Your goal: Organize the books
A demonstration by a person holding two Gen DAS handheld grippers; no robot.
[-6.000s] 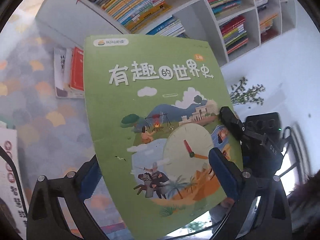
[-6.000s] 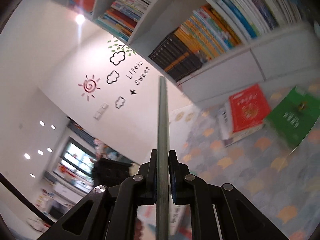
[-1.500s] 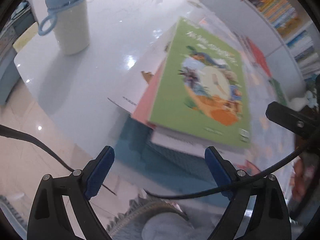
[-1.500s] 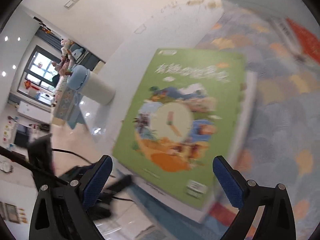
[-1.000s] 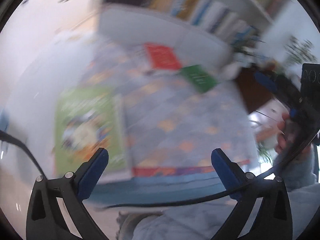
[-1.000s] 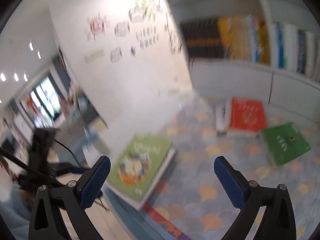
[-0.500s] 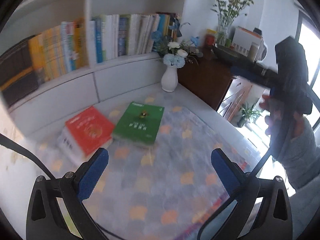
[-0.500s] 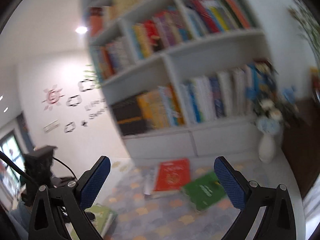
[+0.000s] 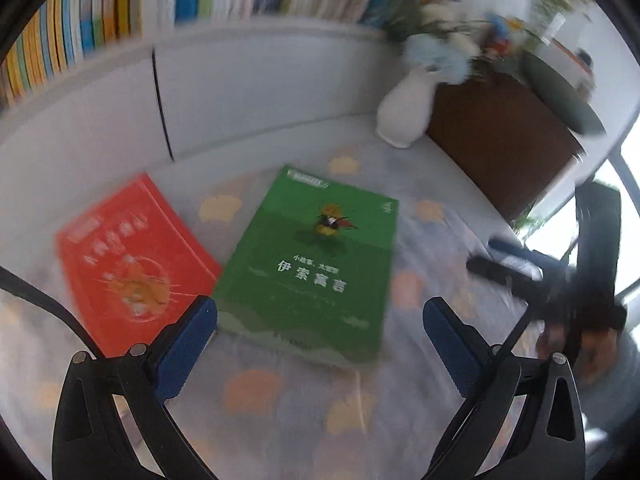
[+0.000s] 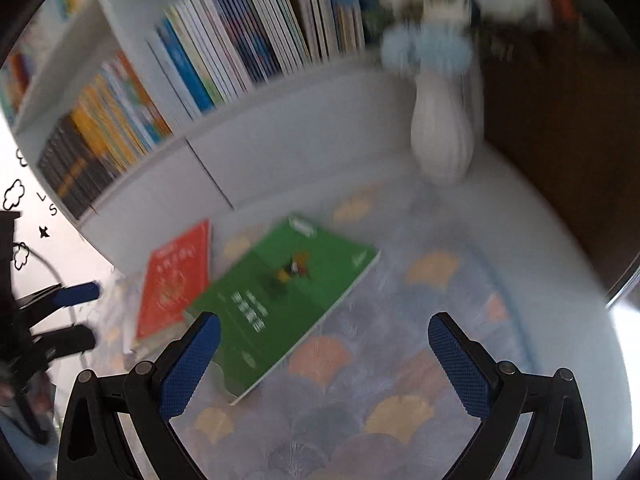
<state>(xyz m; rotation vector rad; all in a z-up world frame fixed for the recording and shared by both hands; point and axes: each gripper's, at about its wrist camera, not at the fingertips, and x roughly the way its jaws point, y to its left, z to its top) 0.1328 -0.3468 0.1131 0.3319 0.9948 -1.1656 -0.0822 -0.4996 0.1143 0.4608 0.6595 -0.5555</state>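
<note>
Hovering wide open and empty, both grippers' fingers face the green book.

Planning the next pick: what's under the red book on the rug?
The red book tops a small stack: pale page edges show beneath, titles hidden. The green book lies beside it.

The left gripper has two black angular arms, each tipped at the inner end with a blue pad of dimpled texture. Silver screws sit along the arms, and a black cable crosses at nine o'clock. The right gripper is built alike: black arms, blue dimpled pads, round silver screws. At four o'clock in the left view, a blurred grey sleeve shows.
</note>
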